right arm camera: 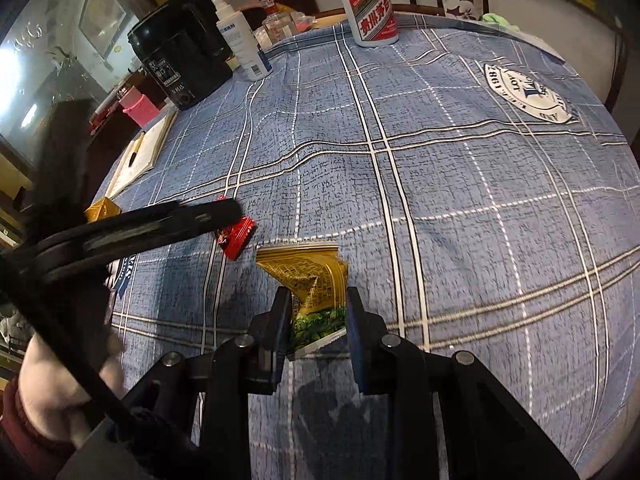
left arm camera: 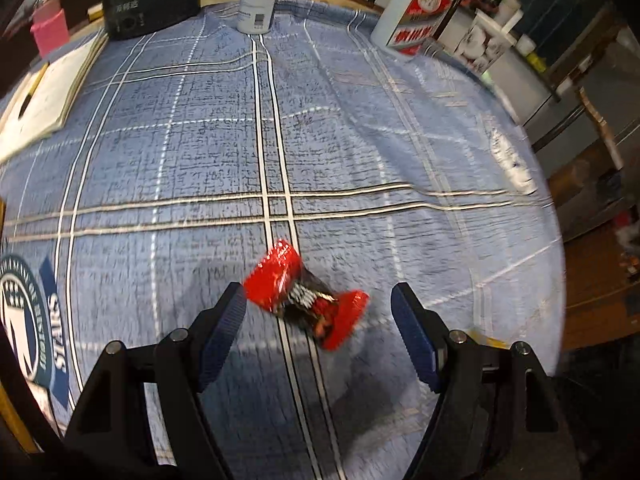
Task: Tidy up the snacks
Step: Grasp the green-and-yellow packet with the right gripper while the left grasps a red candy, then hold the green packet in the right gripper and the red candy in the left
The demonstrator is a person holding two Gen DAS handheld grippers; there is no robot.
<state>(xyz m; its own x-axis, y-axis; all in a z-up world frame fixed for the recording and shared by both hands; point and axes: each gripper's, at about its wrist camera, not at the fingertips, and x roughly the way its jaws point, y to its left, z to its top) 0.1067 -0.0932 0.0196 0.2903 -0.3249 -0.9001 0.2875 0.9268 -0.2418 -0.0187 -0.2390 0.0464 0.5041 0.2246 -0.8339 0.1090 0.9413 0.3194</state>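
Two claws are at work over the blue plaid cloth-covered surface [right arm camera: 460,184]. The left claw [left arm camera: 318,304] hangs spread wide above a small red-and-black foil snack packet [left arm camera: 306,294] lying flat on the cloth, nothing pinched. That packet is slick and crinkled; if the claw closes off-centre it could squirt sideways. The right claw [right arm camera: 318,304] is clamped on a crumpled yellow-and-green snack packet [right arm camera: 316,280], held by its lower part only. With so little gripped, it might slip free, or swing into the red packet just beside it.
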